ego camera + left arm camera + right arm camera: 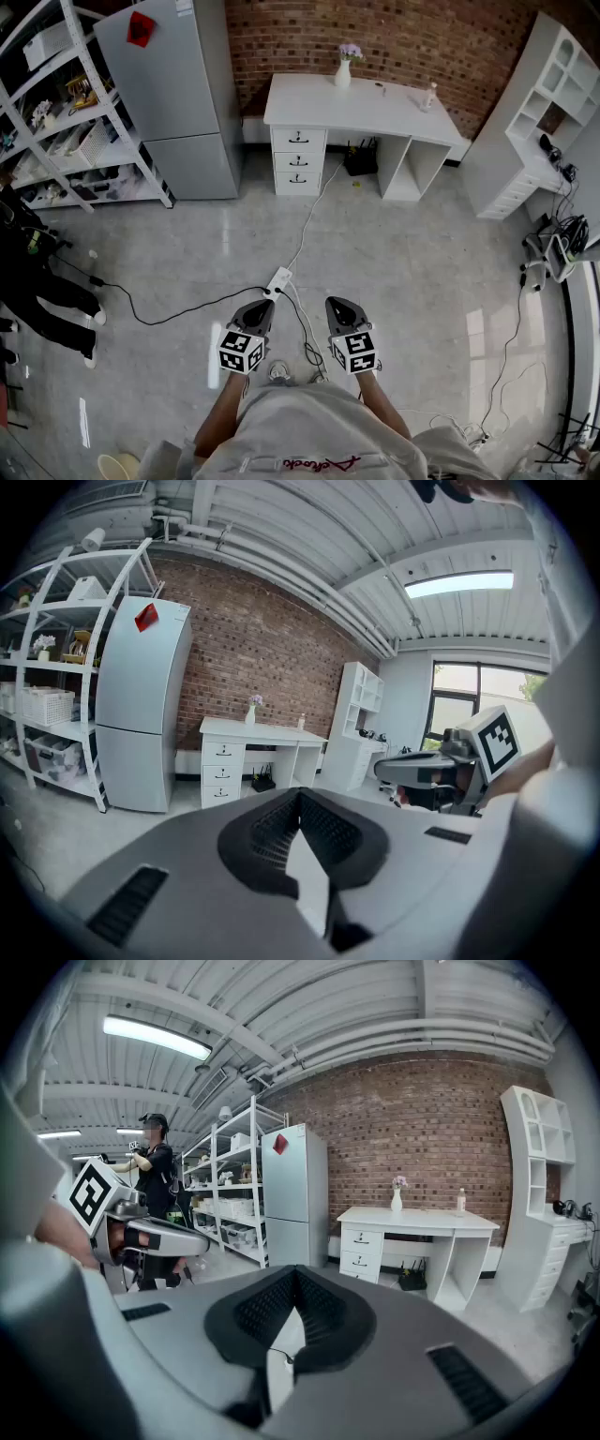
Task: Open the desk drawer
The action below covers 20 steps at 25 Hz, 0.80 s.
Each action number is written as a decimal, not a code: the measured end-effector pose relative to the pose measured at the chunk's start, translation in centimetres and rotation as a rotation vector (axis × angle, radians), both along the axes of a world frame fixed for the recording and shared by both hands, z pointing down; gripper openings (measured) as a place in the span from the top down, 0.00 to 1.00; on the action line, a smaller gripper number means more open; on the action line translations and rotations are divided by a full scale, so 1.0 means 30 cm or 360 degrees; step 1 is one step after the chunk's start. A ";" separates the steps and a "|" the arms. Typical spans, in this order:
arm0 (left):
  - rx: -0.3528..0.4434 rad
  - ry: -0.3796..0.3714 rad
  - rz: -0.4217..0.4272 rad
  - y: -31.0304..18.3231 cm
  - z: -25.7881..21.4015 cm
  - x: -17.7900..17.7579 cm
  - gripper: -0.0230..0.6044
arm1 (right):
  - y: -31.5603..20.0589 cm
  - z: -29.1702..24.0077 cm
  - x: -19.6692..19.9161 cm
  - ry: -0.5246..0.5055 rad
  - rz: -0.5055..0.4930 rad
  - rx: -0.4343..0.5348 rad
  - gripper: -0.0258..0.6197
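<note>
Desk drawer [311, 141]: top of three stacked under the white worktop [309, 98], well ahead of the fingers, out of reach. Likely rigid and easy-sliding; take hold at its small dark centre handle [299, 137]. Left gripper [255, 309], right gripper [339, 307]: fingers pressed together, empty.

The white desk [361, 103] with three stacked drawers [299, 160] stands against the red brick wall [450, 37], a grey refrigerator [178, 94] just left of it. Your left gripper [255, 314] and right gripper [342, 312] point toward the desk, well apart from it.
</note>
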<state>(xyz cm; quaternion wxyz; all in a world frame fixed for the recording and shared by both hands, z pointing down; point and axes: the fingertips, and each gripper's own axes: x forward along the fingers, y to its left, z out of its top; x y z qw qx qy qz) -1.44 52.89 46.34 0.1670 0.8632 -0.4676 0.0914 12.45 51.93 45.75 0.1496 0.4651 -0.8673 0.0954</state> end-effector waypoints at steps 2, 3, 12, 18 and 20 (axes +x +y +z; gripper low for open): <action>0.0003 -0.0009 0.0007 -0.006 0.001 -0.013 0.95 | -0.004 0.006 -0.004 -0.0006 0.0019 -0.0009 0.93; 0.0004 -0.0013 0.0009 -0.010 0.003 -0.019 0.95 | -0.005 0.010 -0.007 -0.0008 0.0027 -0.0013 0.93; 0.0018 -0.0012 0.0063 -0.051 0.009 -0.086 0.95 | -0.025 0.022 -0.068 -0.0005 0.0075 -0.0013 0.93; 0.0020 -0.0008 0.0117 -0.090 0.021 -0.160 0.95 | -0.066 0.019 -0.116 -0.0012 0.0165 0.0010 0.93; 0.0019 -0.0009 0.0131 -0.105 0.026 -0.191 0.95 | -0.079 0.024 -0.141 0.0000 0.0191 0.0009 0.93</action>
